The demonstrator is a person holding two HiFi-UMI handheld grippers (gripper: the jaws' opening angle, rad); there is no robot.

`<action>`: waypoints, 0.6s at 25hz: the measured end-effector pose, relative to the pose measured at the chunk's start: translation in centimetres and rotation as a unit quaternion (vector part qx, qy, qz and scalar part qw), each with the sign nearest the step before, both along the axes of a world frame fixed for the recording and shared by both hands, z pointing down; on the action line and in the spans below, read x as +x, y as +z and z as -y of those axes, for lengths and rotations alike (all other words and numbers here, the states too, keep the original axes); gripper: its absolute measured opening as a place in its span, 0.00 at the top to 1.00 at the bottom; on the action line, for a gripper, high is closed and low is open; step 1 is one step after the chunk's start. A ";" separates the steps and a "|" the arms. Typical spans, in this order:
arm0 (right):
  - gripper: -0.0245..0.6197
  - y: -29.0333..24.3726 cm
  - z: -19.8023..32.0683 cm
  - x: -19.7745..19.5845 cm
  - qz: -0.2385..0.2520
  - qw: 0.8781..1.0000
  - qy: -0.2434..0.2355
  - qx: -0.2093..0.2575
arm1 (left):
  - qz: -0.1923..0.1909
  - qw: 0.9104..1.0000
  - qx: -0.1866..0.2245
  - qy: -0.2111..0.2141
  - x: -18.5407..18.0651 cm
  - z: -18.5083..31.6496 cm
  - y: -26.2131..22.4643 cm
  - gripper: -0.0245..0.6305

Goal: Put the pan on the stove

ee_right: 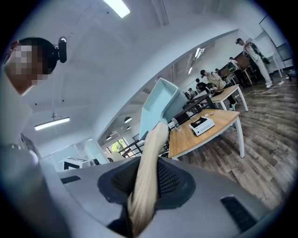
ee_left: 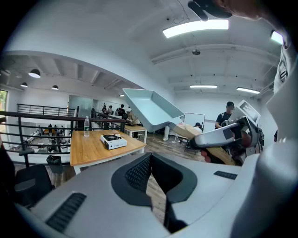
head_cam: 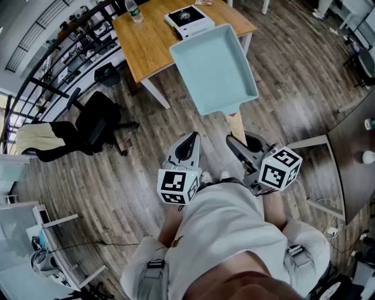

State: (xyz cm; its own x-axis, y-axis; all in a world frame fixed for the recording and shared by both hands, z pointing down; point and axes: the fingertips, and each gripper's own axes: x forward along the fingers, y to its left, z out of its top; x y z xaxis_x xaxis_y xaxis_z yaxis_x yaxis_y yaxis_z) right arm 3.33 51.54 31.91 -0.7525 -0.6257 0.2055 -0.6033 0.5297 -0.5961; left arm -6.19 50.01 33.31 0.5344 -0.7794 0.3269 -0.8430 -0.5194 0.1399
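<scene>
A light blue rectangular pan [head_cam: 214, 67] hangs in the air in front of me, above the floor and just short of the wooden table [head_cam: 149, 41]. My right gripper [head_cam: 239, 142] is shut on its pale wooden handle [head_cam: 236, 126], and the handle [ee_right: 146, 172] runs up between the jaws to the pan [ee_right: 160, 107]. The white portable stove [head_cam: 188, 20] sits on the table beyond the pan. My left gripper [head_cam: 188, 143] is beside the right one, shut and holding nothing. From the left gripper [ee_left: 151, 160] view, the pan [ee_left: 151, 109] is tilted, right of the stove [ee_left: 113, 141].
A water bottle [head_cam: 134, 10] stands on the table's far left. A black office chair [head_cam: 96, 126] is on the floor at left, near a black railing [head_cam: 58, 53]. A dark table [head_cam: 354, 146] lies at right. Several people [ee_left: 226, 116] are in the background.
</scene>
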 end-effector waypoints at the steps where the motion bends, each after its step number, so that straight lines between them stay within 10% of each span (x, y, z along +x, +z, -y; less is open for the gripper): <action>1: 0.80 0.0 0.0 0.3 0.000 1.000 -0.001 0.002 | 0.002 1.000 0.000 0.000 0.3 -0.1 0.2 0.93; 15: 0.80 0.7 -2.2 4.8 0.004 1.000 0.003 0.000 | 0.024 1.000 -0.003 -0.015 4.3 -3.0 0.1 0.93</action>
State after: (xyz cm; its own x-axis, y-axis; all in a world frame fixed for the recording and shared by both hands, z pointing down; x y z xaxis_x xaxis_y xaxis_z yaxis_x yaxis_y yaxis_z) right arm 8.12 53.71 32.57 -0.7508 -0.6296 0.1999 -0.6013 0.5261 -0.6014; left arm -1.89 53.01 33.43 0.4944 -0.7927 0.3568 -0.8640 -0.4933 0.1012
